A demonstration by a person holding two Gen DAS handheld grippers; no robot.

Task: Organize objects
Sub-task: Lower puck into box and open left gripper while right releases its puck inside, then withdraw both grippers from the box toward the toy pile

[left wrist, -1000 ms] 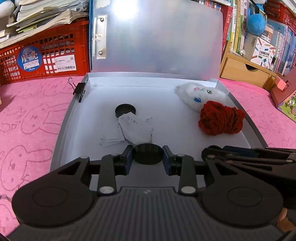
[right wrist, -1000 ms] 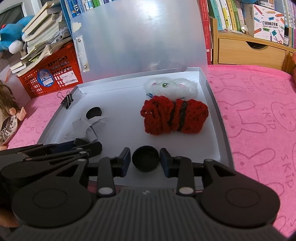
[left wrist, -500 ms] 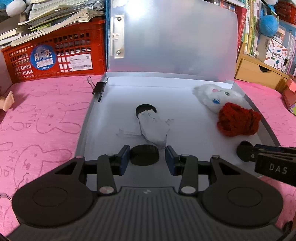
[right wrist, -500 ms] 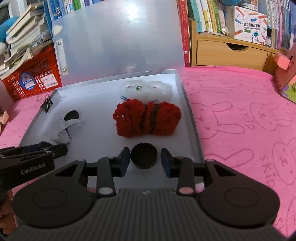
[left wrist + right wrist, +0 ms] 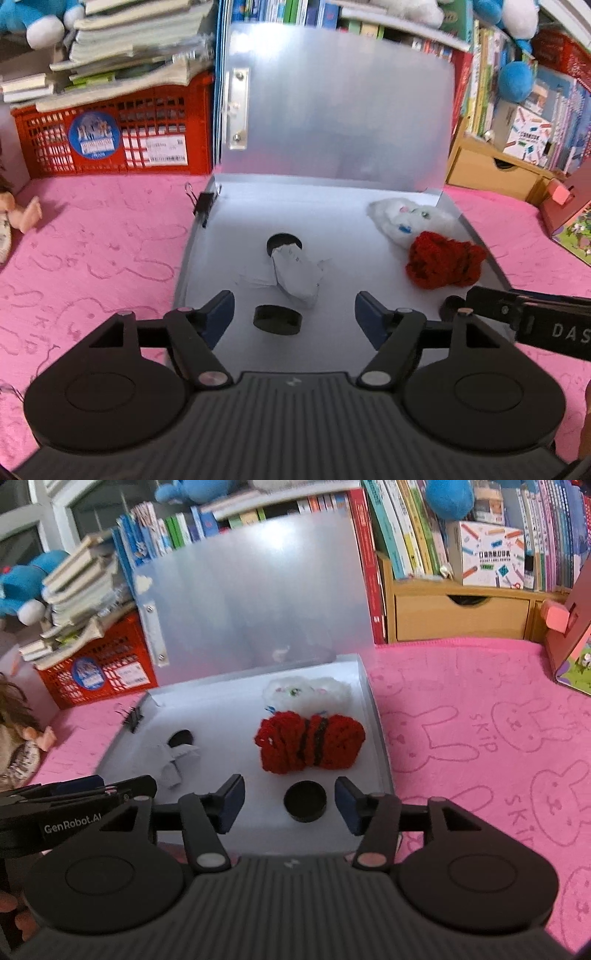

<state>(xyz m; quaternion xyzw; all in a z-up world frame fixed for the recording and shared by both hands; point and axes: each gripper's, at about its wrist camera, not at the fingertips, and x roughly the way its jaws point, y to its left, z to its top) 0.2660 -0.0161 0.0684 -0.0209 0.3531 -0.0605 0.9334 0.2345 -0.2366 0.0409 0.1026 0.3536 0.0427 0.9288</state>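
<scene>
Both the left gripper [image 5: 294, 314] and right gripper [image 5: 289, 804] have just been opening, each leaving a black disc [image 5: 277, 319] free between its spread jaws inside the grey case [image 5: 369, 295], so the placing step looks finished and withdrawing clear comes next

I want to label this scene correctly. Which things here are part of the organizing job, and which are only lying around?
Part of the job:
grey file box
black caps
red yarn bundle
white plush toy
folded paper
binder clip

Lying about:
red crate
books
wooden drawer unit
</scene>
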